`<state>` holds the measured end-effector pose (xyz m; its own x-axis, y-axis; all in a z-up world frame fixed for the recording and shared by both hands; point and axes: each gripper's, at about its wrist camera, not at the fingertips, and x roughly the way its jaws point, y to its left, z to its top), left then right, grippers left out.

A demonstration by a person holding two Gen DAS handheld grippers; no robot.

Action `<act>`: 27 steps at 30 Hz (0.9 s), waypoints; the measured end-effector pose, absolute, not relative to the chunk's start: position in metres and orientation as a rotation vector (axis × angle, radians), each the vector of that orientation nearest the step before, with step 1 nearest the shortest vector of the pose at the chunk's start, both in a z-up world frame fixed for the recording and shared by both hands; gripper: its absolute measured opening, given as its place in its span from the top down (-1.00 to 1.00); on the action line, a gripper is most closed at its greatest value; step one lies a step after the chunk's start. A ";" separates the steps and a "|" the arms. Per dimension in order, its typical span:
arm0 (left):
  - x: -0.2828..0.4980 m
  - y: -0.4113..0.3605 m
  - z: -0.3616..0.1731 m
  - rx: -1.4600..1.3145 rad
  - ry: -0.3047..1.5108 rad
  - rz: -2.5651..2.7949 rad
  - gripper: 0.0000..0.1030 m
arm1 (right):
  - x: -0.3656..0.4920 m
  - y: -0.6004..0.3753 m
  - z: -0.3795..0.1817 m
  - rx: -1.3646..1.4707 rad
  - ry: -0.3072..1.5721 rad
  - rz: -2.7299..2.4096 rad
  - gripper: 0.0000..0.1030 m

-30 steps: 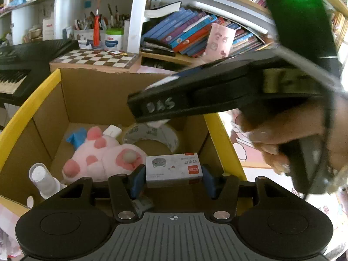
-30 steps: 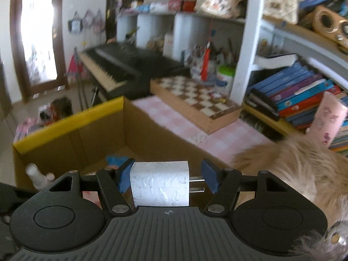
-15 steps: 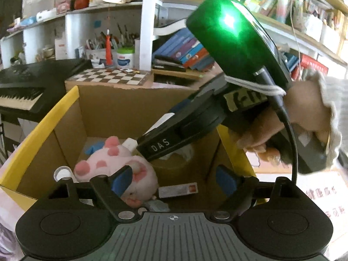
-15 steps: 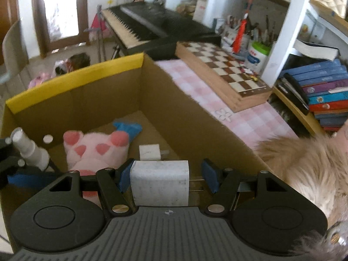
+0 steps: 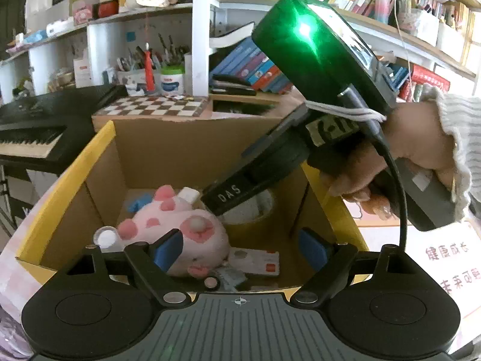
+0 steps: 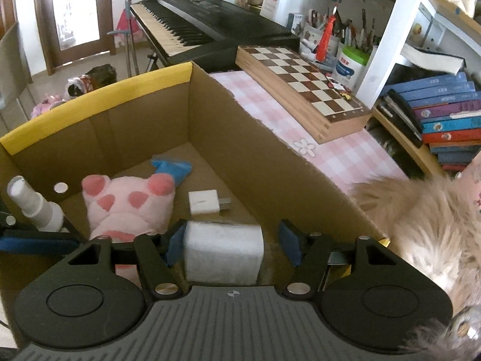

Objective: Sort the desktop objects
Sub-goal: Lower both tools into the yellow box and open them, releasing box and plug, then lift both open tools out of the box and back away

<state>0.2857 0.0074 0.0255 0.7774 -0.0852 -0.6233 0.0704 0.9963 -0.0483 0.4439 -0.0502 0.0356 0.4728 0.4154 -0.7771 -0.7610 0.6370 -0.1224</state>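
**A:** Right claw (image 6: 231, 246)?

**B:** Clenched on the white adapter (image 6: 222, 254), jaws closing on it. One blue pad (image 6: 176, 246) lies flat against its side. It hangs inside the box (image 6: 99, 96), by the near wall, beside the plush (image 6: 126, 207).

**A:** How will it handle?

**B:** Light, hard, slick plastic, I'd judge. The flat sides are the place to hold. A short drop shouldn't hurt it.

**A:** Left claw (image 5: 240, 248)?

**B:** Wide open, empty, over the box's near edge.

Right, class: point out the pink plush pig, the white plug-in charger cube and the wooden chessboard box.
pink plush pig (image 6: 126, 207), right wrist view, belly
white plug-in charger cube (image 6: 203, 202), right wrist view, top face
wooden chessboard box (image 6: 303, 75), right wrist view, chequered top
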 end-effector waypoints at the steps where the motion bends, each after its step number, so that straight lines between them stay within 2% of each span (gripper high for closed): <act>1: 0.285 0.008 0.026 -0.021 0.677 -0.086 -0.68 | 0.443 -0.050 0.036 -0.495 0.787 0.751 -0.19; 8: 0.282 0.015 0.027 -0.014 0.670 -0.087 -0.68 | 0.439 -0.053 0.037 -0.451 0.786 0.716 -0.28; 11: 0.279 0.015 0.028 -0.018 0.665 -0.078 -0.68 | 0.437 -0.056 0.040 -0.422 0.768 0.699 -0.41; 27: 0.239 0.023 0.053 -0.102 0.525 -0.086 -0.69 | 0.386 -0.117 0.085 -0.147 0.553 0.503 -0.42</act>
<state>0.2386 0.0229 0.0529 0.8619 -0.1078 -0.4955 0.0556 0.9913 -0.1190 0.3864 -0.1169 0.0854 0.7338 0.4167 -0.5365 -0.4942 0.8694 -0.0007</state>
